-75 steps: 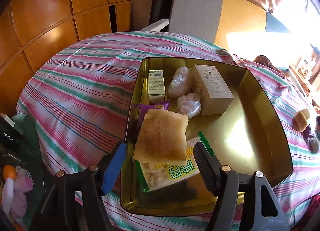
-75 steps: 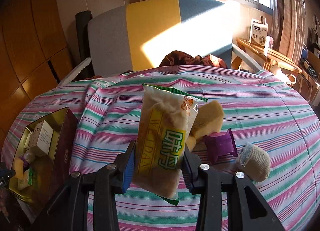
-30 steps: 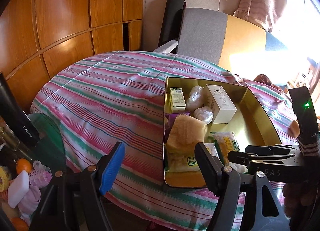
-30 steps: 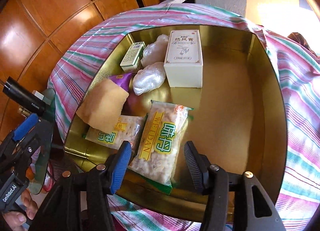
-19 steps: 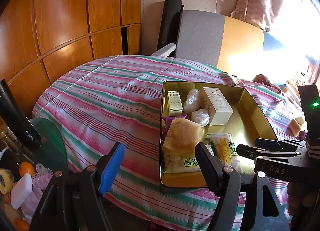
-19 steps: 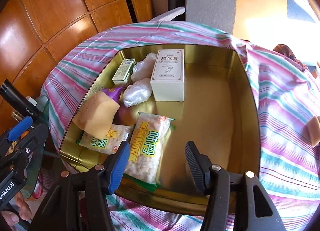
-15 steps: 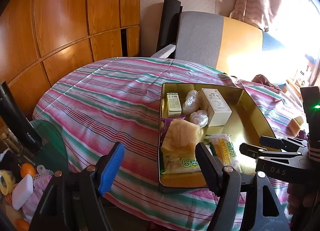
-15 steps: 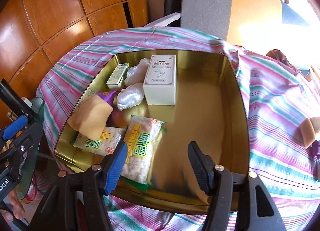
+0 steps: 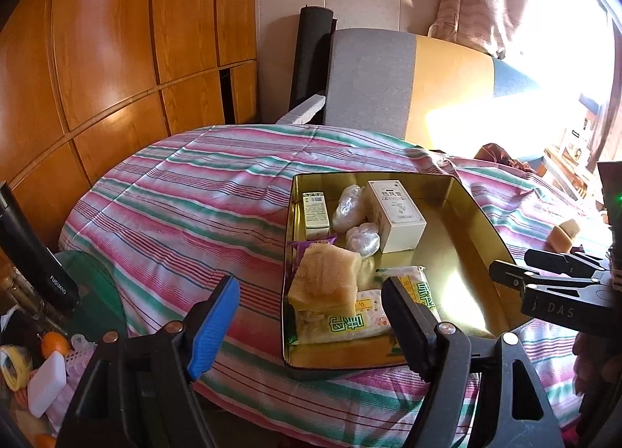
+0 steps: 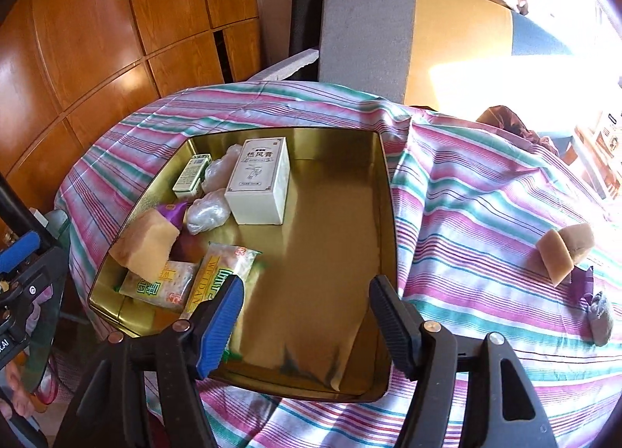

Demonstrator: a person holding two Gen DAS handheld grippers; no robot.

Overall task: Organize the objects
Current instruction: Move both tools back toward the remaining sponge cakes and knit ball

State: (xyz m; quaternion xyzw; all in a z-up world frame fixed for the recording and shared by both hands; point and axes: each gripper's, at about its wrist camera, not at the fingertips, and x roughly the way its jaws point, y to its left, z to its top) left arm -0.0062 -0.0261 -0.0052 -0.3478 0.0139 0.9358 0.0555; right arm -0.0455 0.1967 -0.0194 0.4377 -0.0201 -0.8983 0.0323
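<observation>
Released by the right gripper [image 10: 305, 318], whose fingers now stand apart and empty, the snack packet [image 10: 217, 273] lies in the gold tin [image 10: 388, 215]; next, the soft, light bun [image 10: 563, 253] on the table needs a gentle hold across its sides.

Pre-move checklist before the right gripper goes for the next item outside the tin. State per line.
1. Right gripper empty, jaws apart: ok.
2. Left gripper empty, jaws apart, off to the tin's left: ok.
3. WEIDAN snack packet lying flat inside the gold tin, released: ok.
4. Free floor left in the tin's right half for more items: ok.
5. Next candidate, the bread piece, in view on the striped cloth right of the tin, nothing on top of it: ok.
6. Purple packet and grey item beside the bread, clear enough for a clean grasp: cannot tell, they sit at the distorted frame edge.
</observation>
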